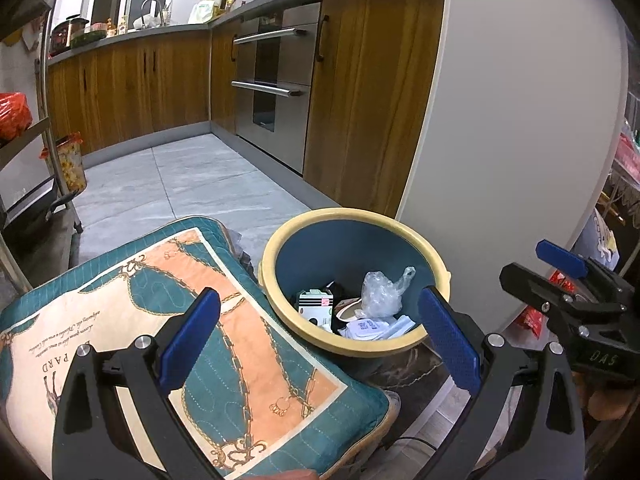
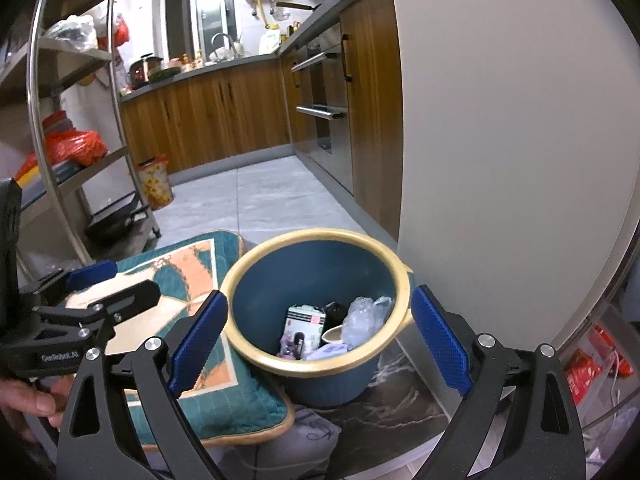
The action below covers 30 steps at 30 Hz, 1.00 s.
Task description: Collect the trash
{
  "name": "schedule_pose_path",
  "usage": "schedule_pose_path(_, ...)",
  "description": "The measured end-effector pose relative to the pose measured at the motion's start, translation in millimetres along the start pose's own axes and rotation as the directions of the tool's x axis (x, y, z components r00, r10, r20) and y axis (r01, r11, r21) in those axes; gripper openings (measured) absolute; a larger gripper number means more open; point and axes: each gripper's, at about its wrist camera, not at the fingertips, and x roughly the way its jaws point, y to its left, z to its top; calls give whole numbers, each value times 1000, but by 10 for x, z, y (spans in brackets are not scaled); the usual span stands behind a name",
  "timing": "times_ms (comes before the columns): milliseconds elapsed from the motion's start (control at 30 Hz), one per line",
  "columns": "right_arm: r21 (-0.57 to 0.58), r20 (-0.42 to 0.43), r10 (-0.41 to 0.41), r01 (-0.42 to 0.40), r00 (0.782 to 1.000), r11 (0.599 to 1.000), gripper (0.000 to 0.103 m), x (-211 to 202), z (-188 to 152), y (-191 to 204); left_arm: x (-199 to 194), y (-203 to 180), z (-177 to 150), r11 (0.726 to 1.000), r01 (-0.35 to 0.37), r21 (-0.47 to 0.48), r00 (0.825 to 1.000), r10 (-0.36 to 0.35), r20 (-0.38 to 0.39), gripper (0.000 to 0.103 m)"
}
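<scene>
Both pairs of tongs hang spread wide and empty above the blue wastebasket (image 2: pixel 316 264) with its yellow rim. It stands on the floor just right of a teal and peach cushion (image 1: pixel 192 320) and near a white wall panel. The left tongs (image 1: pixel 320 340) straddle cushion and rim; the right tongs (image 2: pixel 320 340) frame the basket mouth. Inside lie a crumpled clear plastic bag (image 1: pixel 380 292), a small carton (image 2: pixel 304 324) and paper scraps. Judging by this, a drop-off step looks finished; next is seeking another loose piece to pinch.

Wooden kitchen cabinets (image 1: pixel 132 88) under a grey countertop (image 1: pixel 160 32) fill the upper left, a steel oven (image 1: pixel 272 88) at centre, grey floor tiles (image 1: pixel 192 184) below, a white wall (image 1: pixel 520 100) at right.
</scene>
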Motion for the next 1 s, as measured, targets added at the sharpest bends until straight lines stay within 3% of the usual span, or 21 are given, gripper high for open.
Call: schedule_pose_path(1000,9,1,-4,4,1000,1000,93,1,15,-1,-22,-62,6,1000,11,21,1000,-12,7,98)
